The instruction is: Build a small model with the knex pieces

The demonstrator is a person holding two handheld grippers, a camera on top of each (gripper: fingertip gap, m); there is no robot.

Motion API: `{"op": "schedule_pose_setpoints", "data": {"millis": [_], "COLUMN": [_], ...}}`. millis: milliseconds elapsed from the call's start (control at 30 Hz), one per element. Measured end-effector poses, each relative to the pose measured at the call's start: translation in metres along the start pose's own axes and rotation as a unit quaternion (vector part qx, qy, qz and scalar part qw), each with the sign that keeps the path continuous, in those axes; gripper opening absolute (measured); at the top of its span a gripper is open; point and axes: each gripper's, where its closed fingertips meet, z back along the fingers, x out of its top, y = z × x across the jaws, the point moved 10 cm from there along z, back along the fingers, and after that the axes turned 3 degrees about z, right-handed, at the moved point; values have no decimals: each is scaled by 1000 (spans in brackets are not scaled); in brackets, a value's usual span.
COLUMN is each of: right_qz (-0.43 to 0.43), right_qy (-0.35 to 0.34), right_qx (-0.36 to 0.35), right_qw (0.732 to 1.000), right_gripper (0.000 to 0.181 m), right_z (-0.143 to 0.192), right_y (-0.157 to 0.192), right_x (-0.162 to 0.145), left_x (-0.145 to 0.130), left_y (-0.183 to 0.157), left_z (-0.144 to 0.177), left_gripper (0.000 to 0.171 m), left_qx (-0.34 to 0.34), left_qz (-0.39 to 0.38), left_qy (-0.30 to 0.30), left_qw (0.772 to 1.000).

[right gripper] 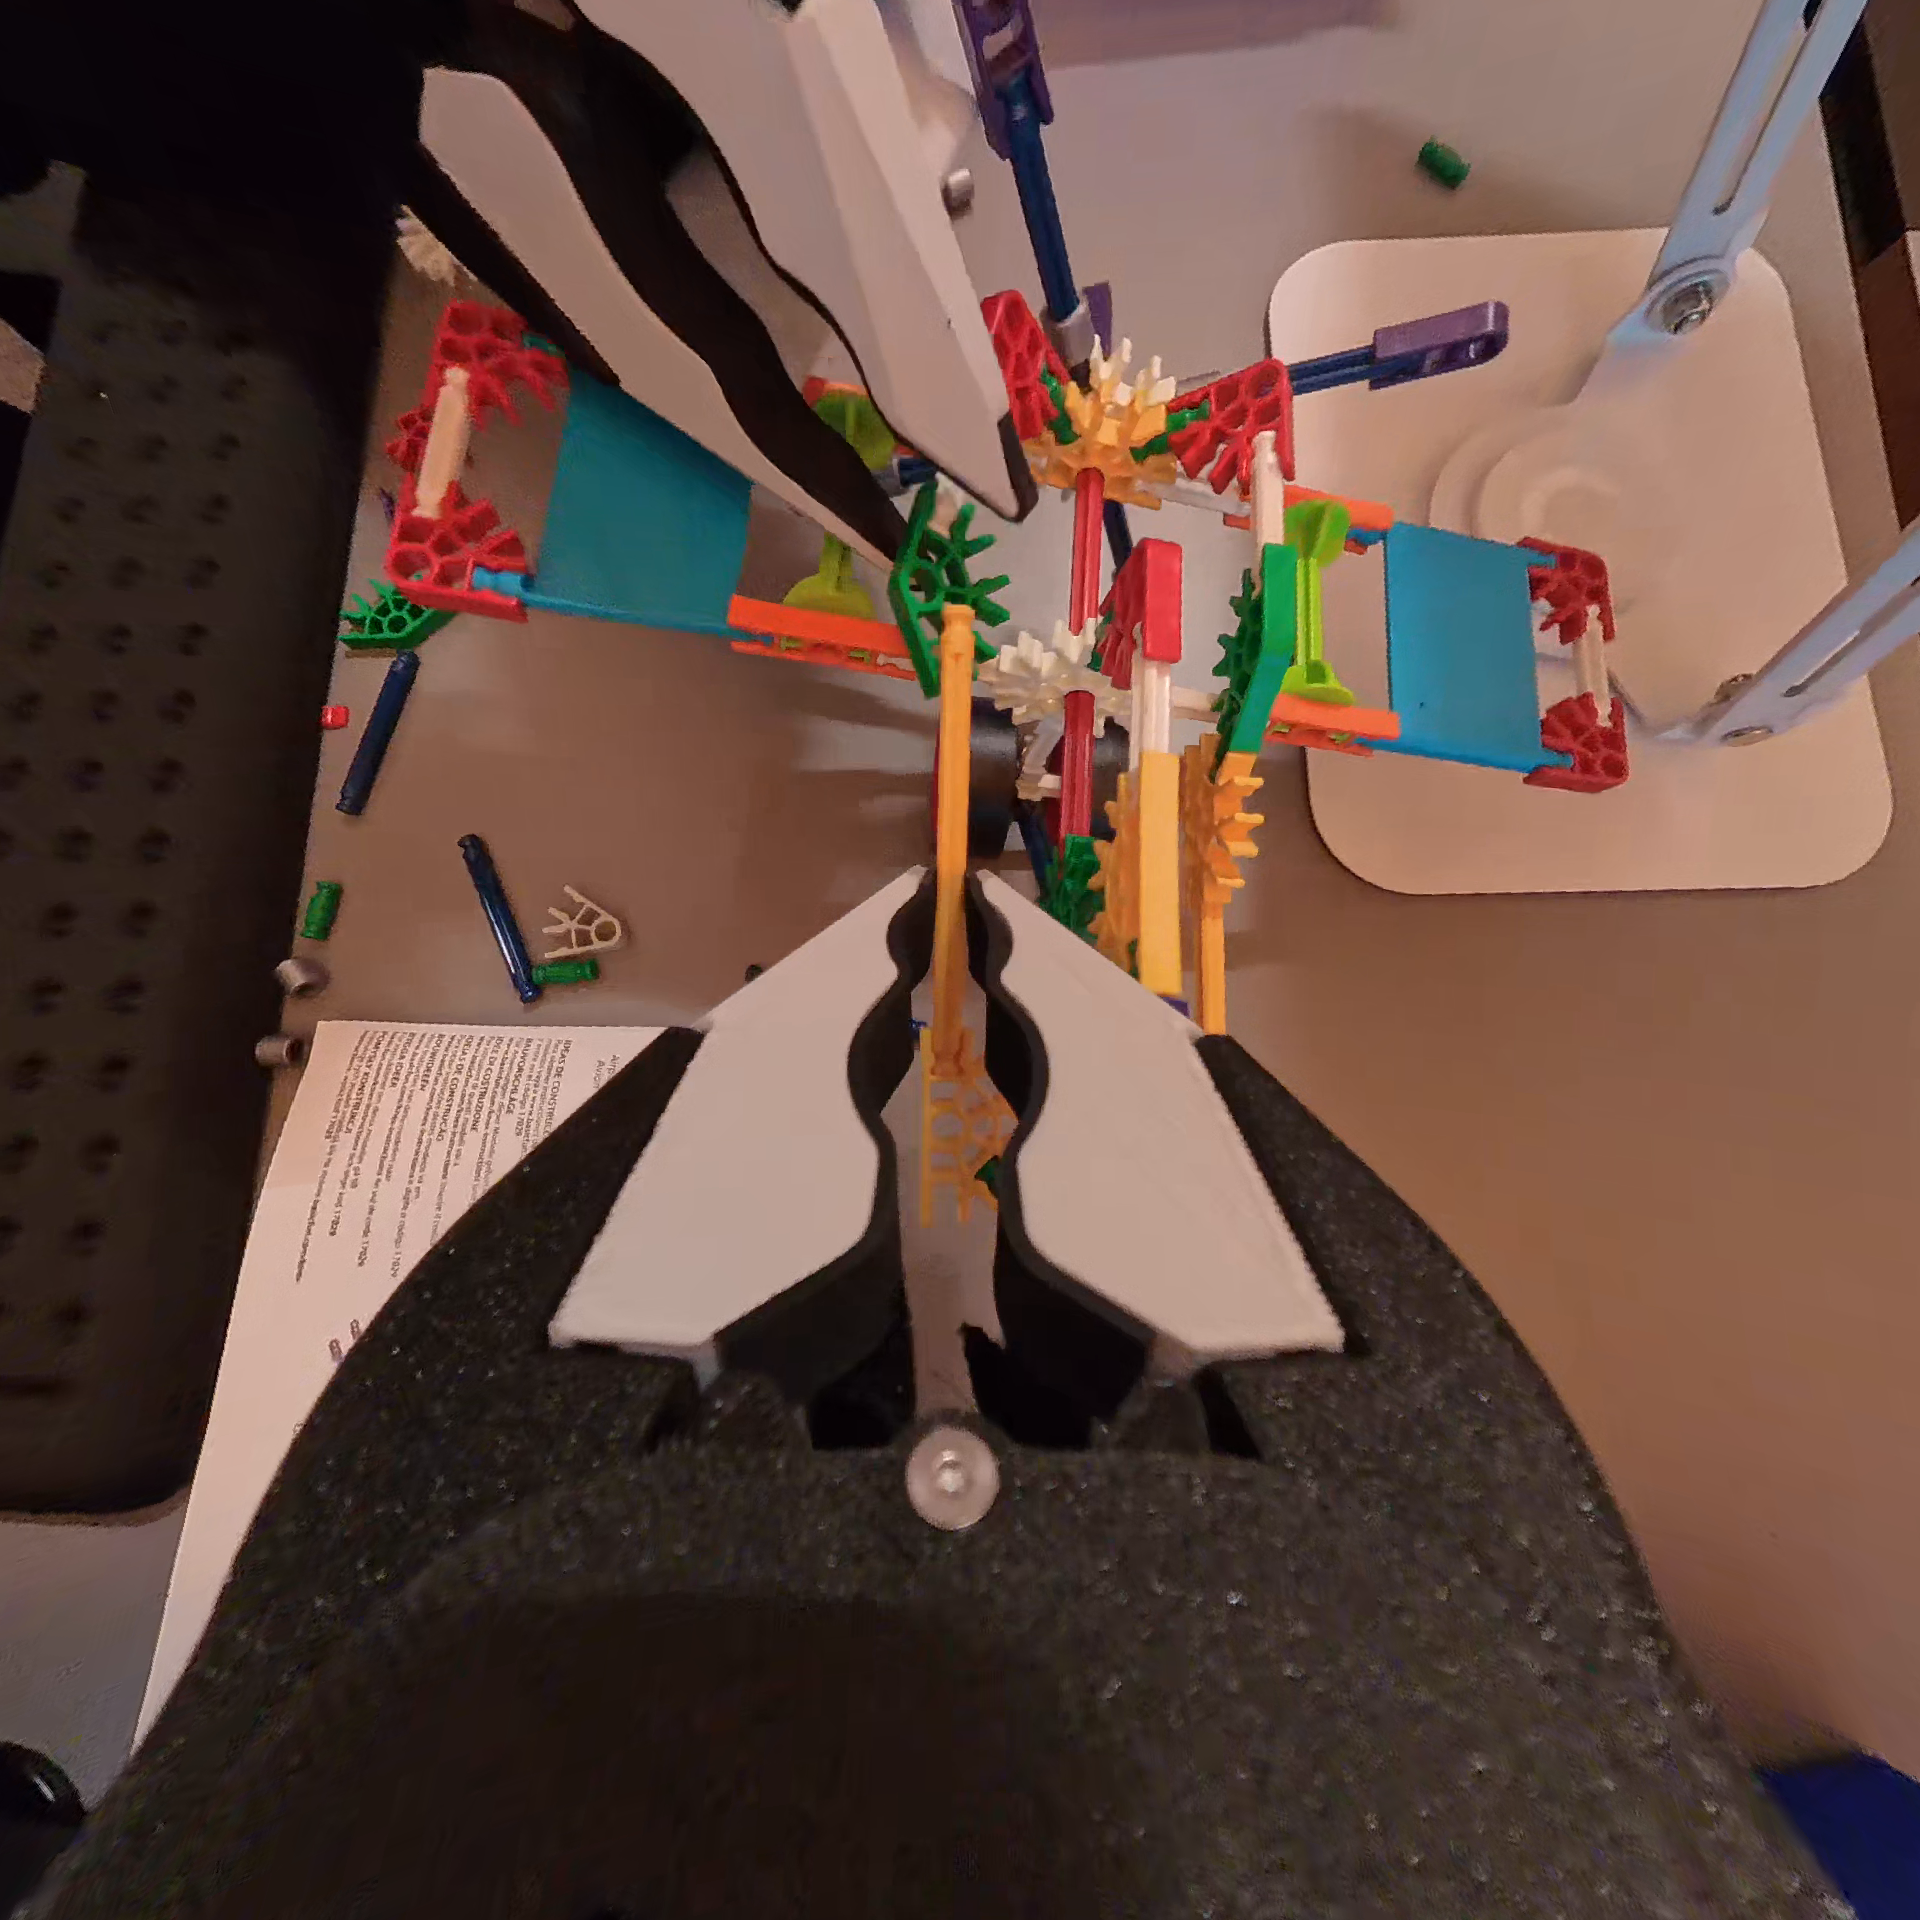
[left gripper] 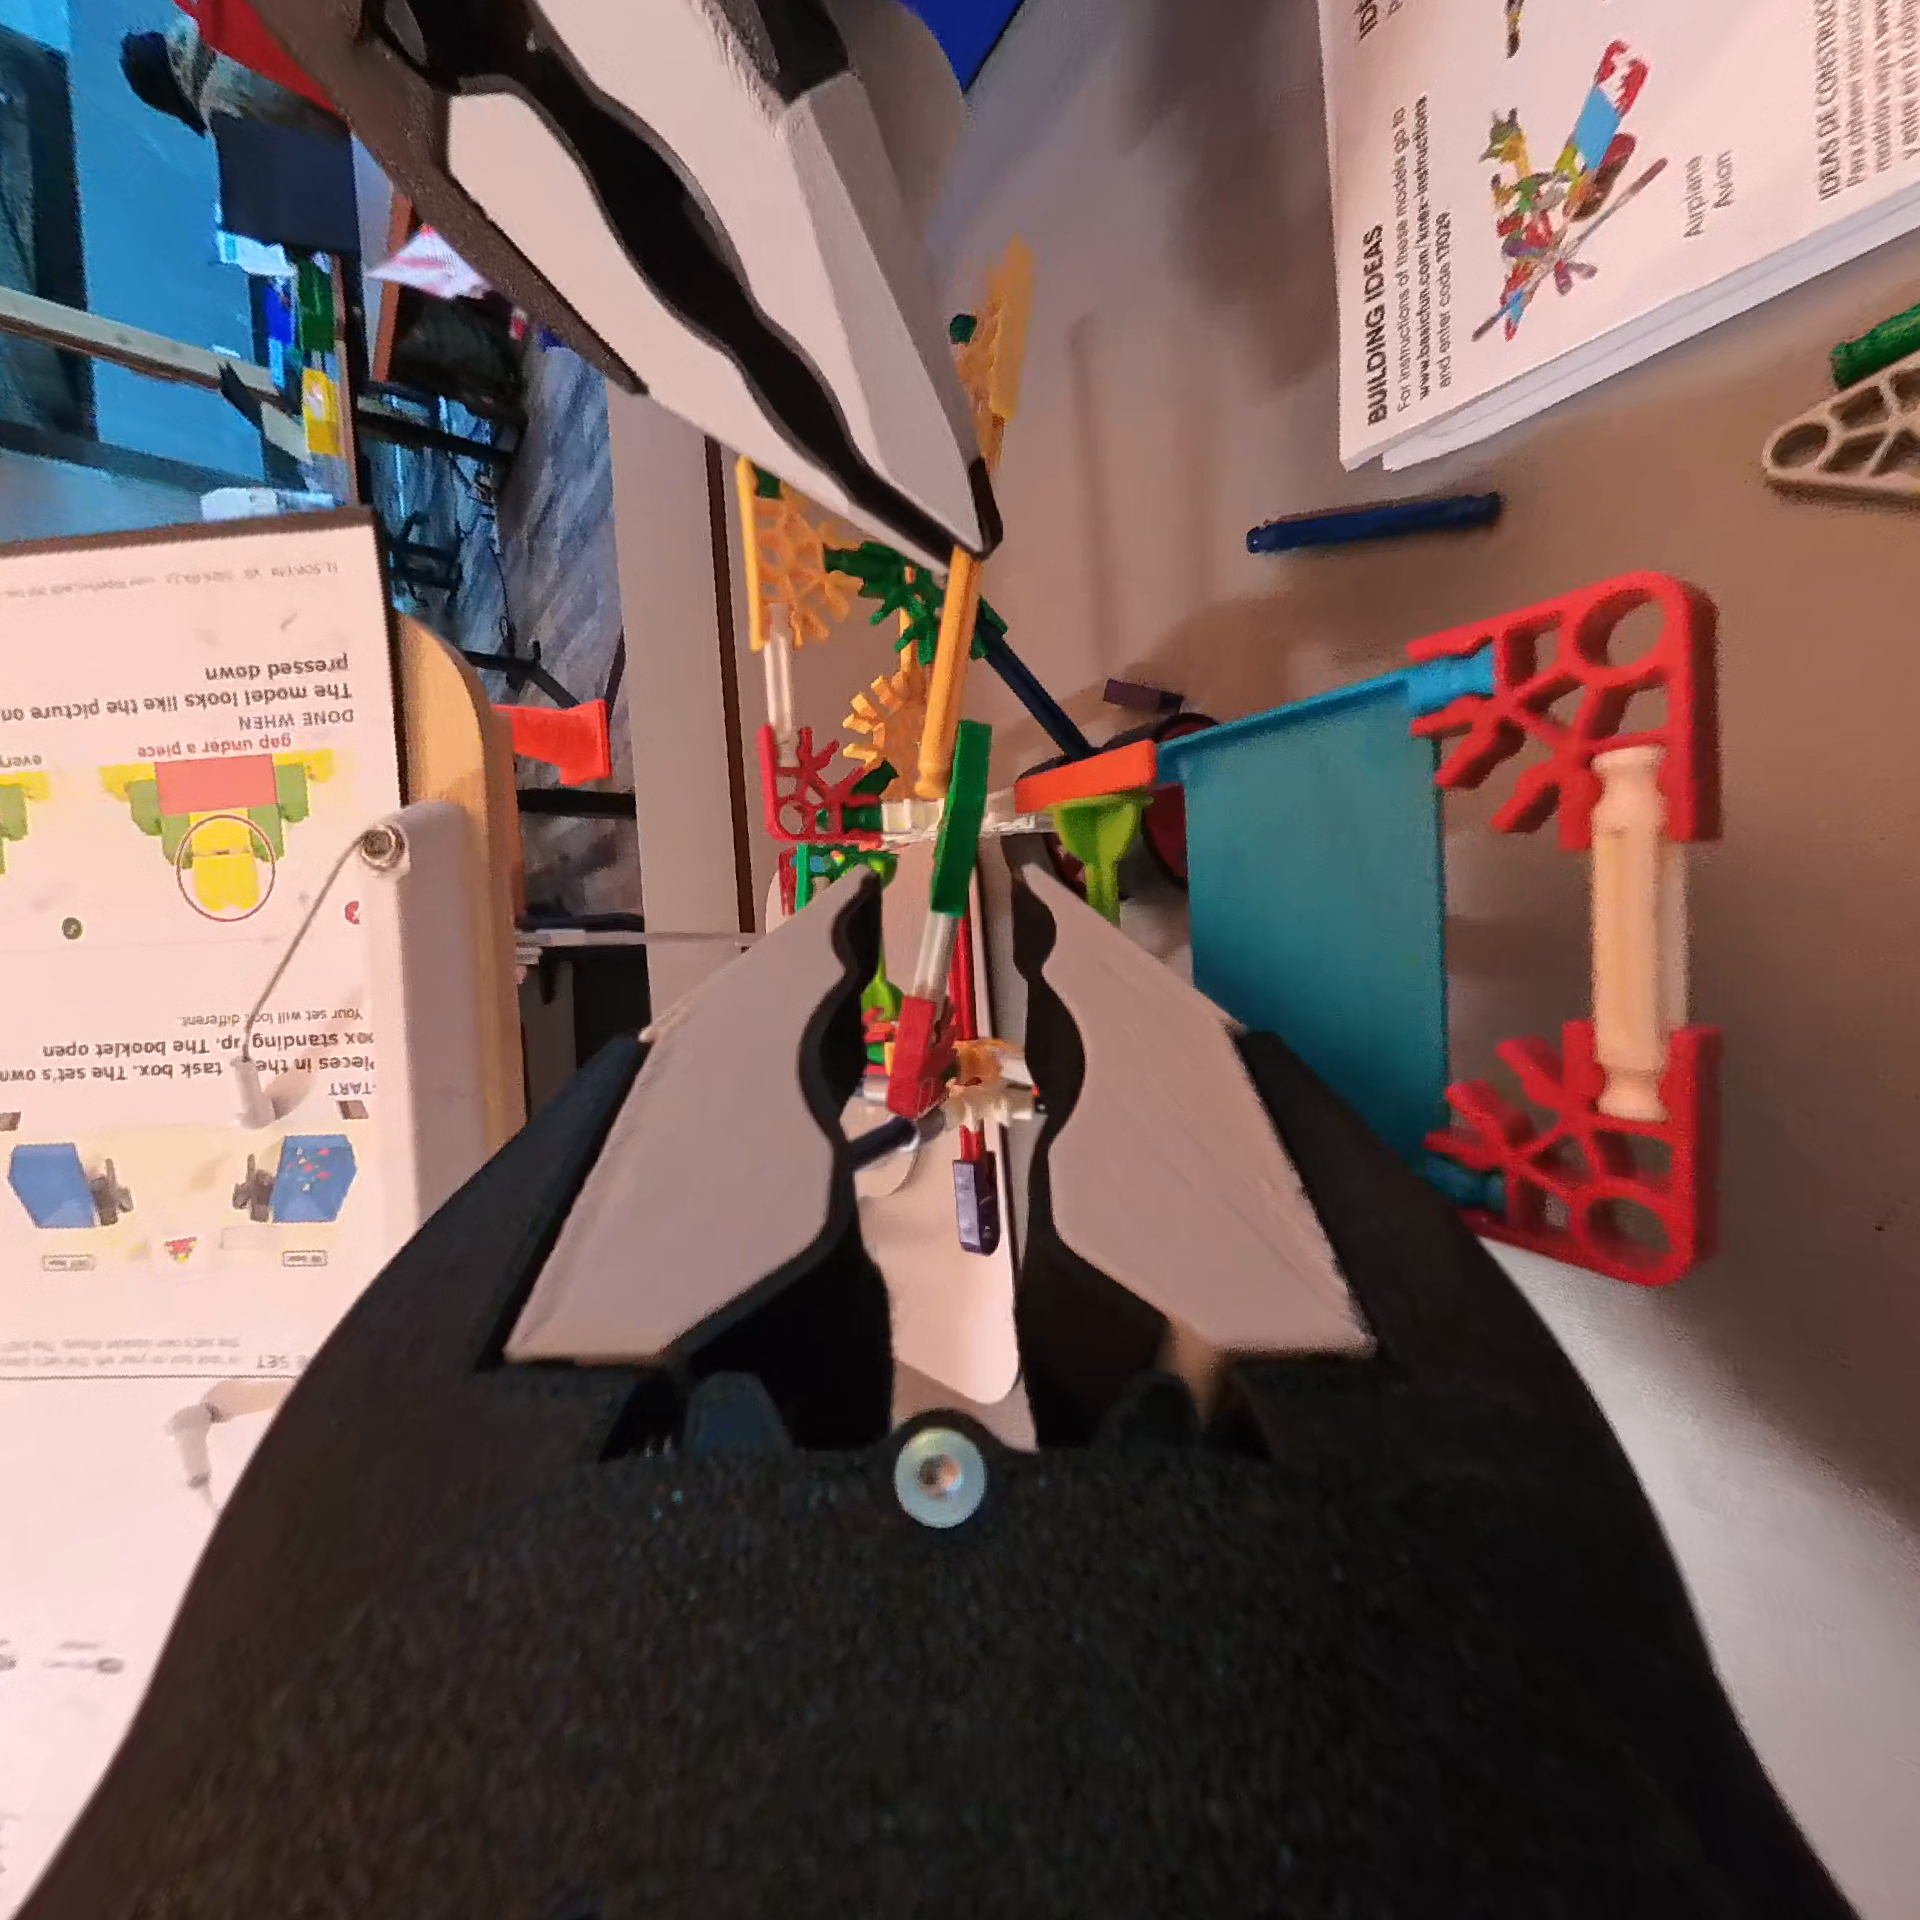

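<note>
On the table (right gripper: 1455, 1143), a blue rod (right gripper: 376, 732) and other loose pieces were seen at far left beside a booklet (right gripper: 343, 1195). At centre, a multicoloured construction-toy model (right gripper: 1132, 623) was gripped from two sides: the left gripper (left gripper: 940, 894) had its jaws narrowed around a green piece (left gripper: 961, 821), while the right gripper (right gripper: 951, 883) was clamped on a yellow rod (right gripper: 951, 748). A white stand base (right gripper: 1662, 810) lay at right.

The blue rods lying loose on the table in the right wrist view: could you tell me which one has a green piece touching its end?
The nearer blue rod, beside the white connector; a green piece meets its lower end. The farther rod lies alone.
</note>
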Motion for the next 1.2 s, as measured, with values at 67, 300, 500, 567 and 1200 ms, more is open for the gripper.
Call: {"op": "schedule_pose_setpoints", "data": {"millis": [67,300,500,567,1200], "right_qz": [-1,1,3,5,85], "right_qy": [1,10,5,8,-8], "right_qx": [-1,-7,-3,-3,-6], "right_qw": [1000,1000,1000,1000,996], "right_gripper": [5,5,5,5,5], "right_z": [0,-2,-2,-2,4], "right_y": [0,0,1,1,20], "right_x": [0,-1,0,0,11], "left_x": [5,18,25,28,8], "left_y": [0,-5,-5,-8,-21], "left_z": [0,-4,-5,-9,8], "left_gripper": [26,27,23,19,8], "left_qx": [1,-11,-23,-16,27], "left_qz": [-1,-7,1,-6,-48], "left_qy": [2,34,60,72,-44], "left_qw": [1000,999,998,997,997]}}
